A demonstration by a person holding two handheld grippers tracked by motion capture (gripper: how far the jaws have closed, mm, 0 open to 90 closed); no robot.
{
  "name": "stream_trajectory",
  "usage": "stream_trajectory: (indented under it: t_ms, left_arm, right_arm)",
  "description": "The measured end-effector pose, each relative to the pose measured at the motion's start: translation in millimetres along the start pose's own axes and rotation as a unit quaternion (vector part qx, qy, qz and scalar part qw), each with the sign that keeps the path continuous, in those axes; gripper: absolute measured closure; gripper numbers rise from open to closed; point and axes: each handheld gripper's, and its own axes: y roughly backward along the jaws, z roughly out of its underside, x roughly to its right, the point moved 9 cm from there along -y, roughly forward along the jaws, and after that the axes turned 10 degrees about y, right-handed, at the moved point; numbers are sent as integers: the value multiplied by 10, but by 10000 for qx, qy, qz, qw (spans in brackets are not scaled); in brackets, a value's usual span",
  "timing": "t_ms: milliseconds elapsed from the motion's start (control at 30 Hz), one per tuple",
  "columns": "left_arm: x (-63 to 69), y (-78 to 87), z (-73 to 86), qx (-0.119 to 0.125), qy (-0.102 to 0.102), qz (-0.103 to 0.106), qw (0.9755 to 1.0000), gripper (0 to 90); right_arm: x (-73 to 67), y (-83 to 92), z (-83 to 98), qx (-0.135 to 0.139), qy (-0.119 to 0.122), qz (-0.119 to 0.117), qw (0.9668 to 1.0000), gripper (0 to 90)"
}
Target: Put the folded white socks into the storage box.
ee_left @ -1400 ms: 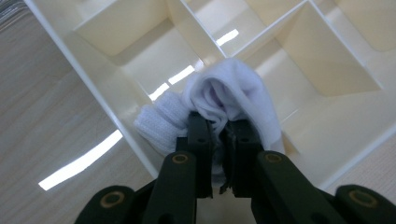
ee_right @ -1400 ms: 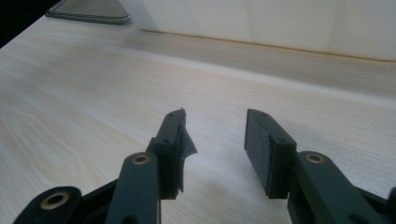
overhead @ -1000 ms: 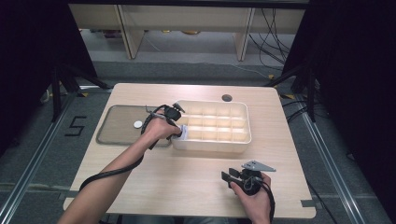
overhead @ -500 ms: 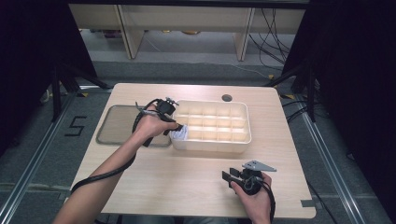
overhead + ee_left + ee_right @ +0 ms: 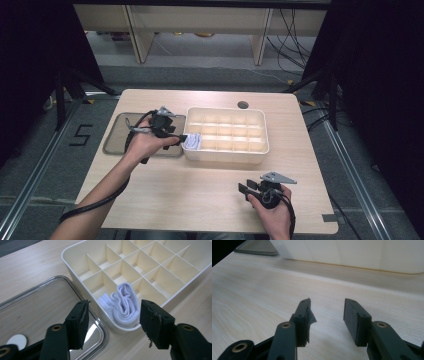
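Sitting folded in the near corner compartment of the cream divided box point(image 5: 160, 272), the white cloth point(image 5: 123, 305) is released — both the left gripper point(image 5: 113, 315) and the right gripper point(image 5: 327, 315) are spread apart and empty — yet it could be snagged on a careless retreat.

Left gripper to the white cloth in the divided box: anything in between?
Nothing visible. The left gripper has just been opening, with its jaws wide and nothing pinched. The white cloth sits folded in the box's near corner compartment, just beyond the jaws. Only the box's low wall lies below that line.
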Motion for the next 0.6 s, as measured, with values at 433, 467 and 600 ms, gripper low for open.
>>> stream_trajectory:
  t_ms: [433,467,600]
  left_arm:
    - [-240,318,390,501,-71,-462,9977,380]
    - [-264,346,436,512,-86,-508,9974,378]
    - [-320,413,588,567,-140,-543,9968,374]
  right_arm:
    - [-5,10,0,3,-46,-10,10000,572]
    - [-3,18,2,-28,-44,8,10000,572]
    - [-4,16,0,-23,-38,15,10000,570]
